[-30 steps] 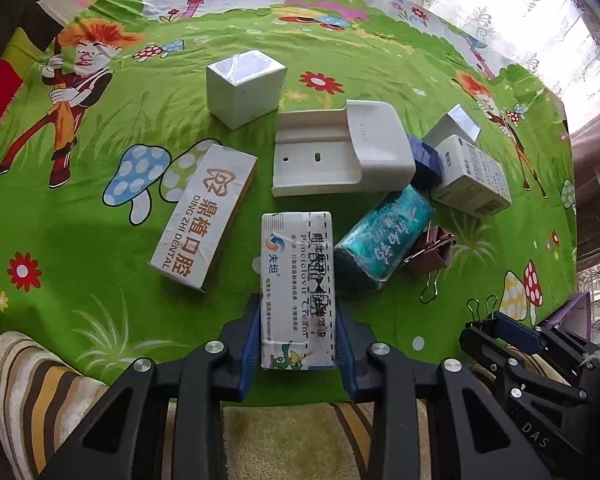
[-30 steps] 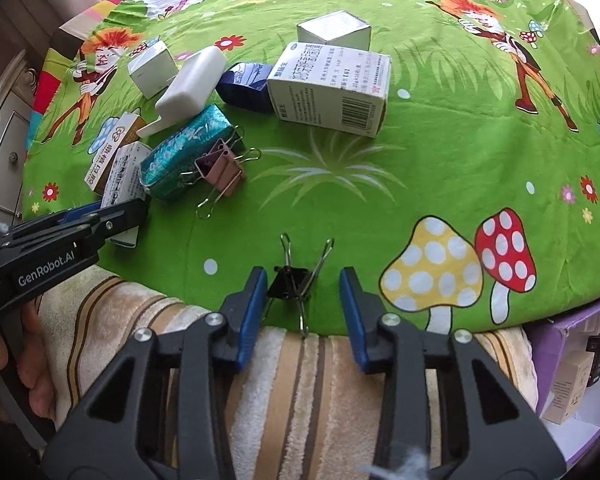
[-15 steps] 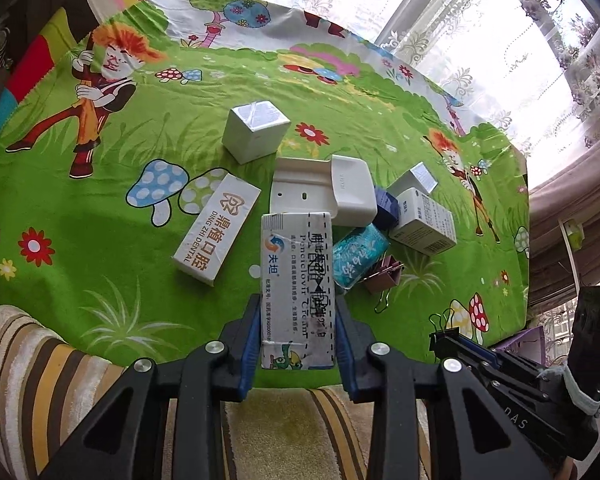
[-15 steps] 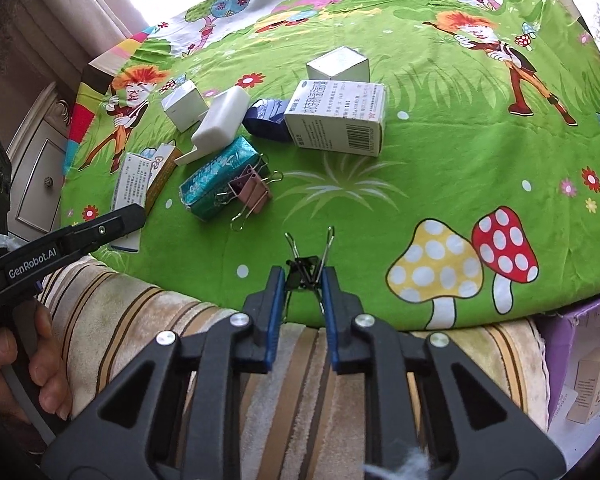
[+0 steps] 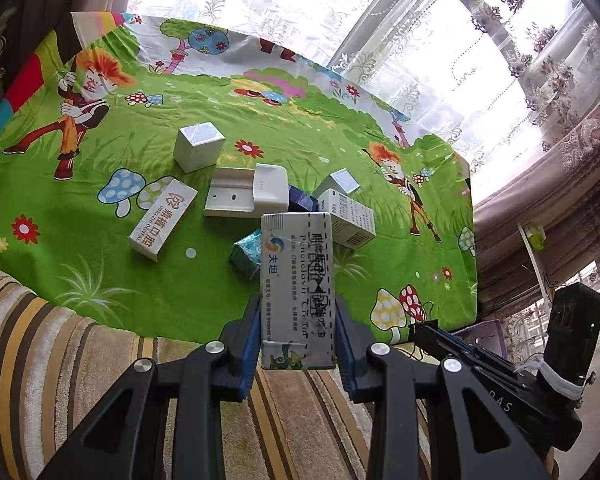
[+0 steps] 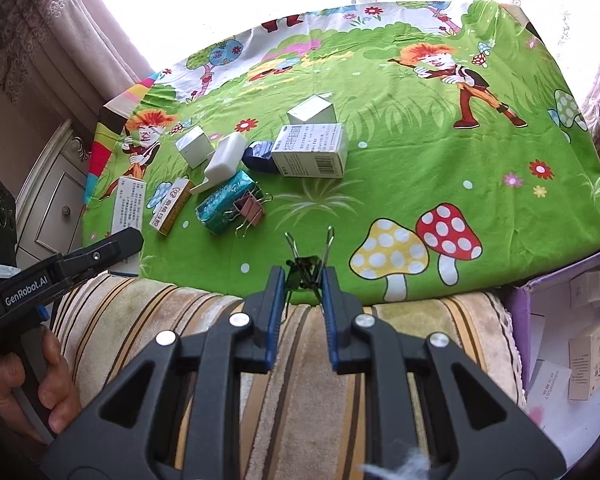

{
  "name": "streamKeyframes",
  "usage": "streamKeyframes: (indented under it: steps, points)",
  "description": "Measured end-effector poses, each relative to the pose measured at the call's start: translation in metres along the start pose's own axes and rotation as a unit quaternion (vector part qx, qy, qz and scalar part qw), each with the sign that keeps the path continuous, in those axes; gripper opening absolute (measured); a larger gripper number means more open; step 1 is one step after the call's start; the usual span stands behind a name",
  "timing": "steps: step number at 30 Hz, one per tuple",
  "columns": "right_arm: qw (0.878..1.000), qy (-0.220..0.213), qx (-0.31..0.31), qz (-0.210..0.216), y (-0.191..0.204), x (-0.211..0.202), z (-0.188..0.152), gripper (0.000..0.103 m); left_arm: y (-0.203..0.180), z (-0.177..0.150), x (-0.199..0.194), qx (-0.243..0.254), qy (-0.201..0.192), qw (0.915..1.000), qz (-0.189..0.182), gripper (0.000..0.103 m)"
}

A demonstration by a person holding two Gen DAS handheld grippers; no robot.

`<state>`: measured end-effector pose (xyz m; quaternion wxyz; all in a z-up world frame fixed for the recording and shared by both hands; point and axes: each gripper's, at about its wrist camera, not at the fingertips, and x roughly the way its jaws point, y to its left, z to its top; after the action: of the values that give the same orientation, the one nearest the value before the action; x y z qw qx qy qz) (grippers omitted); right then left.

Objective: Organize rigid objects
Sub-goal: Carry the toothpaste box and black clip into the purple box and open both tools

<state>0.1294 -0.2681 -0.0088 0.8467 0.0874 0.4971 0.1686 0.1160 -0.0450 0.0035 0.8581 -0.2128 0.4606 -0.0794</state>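
Observation:
My left gripper is shut on a long white medicine box and holds it in the air above the striped cushion. The same box shows in the right wrist view. My right gripper is shut on a black binder clip and holds it up over the near edge of the green cartoon cloth. On the cloth lie a white dental box, a white cube box, a white plastic holder, a teal packet and a pink binder clip.
A larger white medicine box, a small white box and a dark blue packet lie mid-cloth. A purple bin with small boxes stands at the right. The striped cushion runs along the near edge.
Both grippers have lifted and pulled back from the cloth. The left carries the long white box upward. The right closed on the black binder clip and raised it.

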Motion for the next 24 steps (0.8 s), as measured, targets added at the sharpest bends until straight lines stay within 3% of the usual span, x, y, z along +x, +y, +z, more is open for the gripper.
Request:
streamKeyframes:
  steps: [10, 24]
  points:
    - [0.999, -0.024, 0.034, -0.010, -0.036, -0.044, -0.015, 0.022, -0.061, -0.023, 0.005, 0.053, 0.033, 0.9957, -0.068, 0.034]
    - [0.989, -0.081, 0.060, -0.111, -0.095, -0.114, -0.037, 0.022, -0.137, -0.058, 0.021, 0.106, 0.110, 0.9744, -0.165, 0.034]
